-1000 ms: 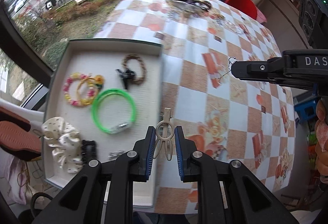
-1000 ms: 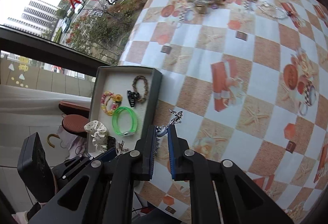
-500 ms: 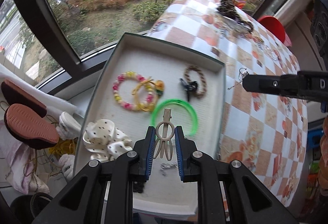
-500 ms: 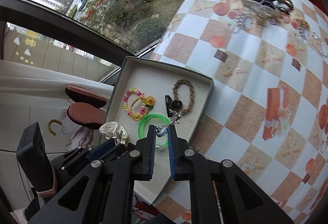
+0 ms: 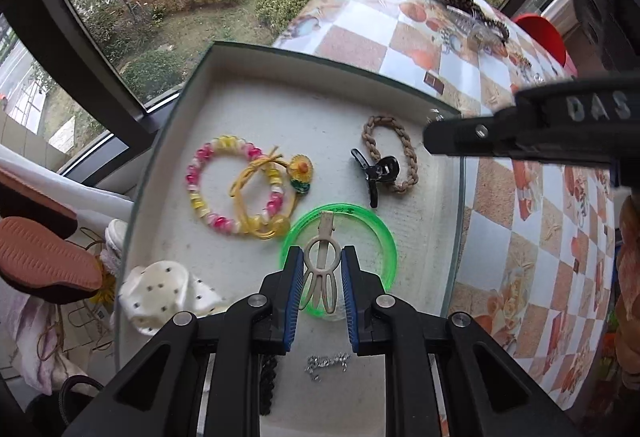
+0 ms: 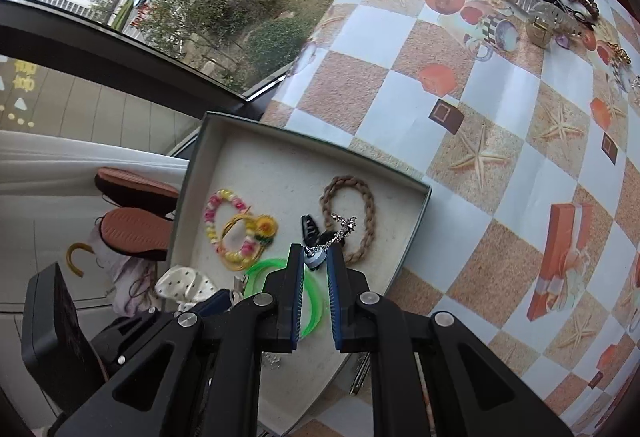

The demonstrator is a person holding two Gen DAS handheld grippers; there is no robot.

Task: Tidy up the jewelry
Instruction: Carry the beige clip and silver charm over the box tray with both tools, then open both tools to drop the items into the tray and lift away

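Left hand-held gripper (image 5: 320, 277) clamped on a beige hair clip (image 5: 322, 261), right hand-held gripper (image 6: 314, 261) clamped on a silver chain pendant (image 6: 338, 227); both hang over the tray (image 5: 280, 53) on the checkered surface (image 6: 480, 157), likely for dropping in beside the green bangle (image 5: 376, 225).

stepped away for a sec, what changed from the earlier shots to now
Both claws moved from over the tablecloth to above the tray. The left claw still holds the beige clip, the right claw the silver chain. Tray contents unchanged.
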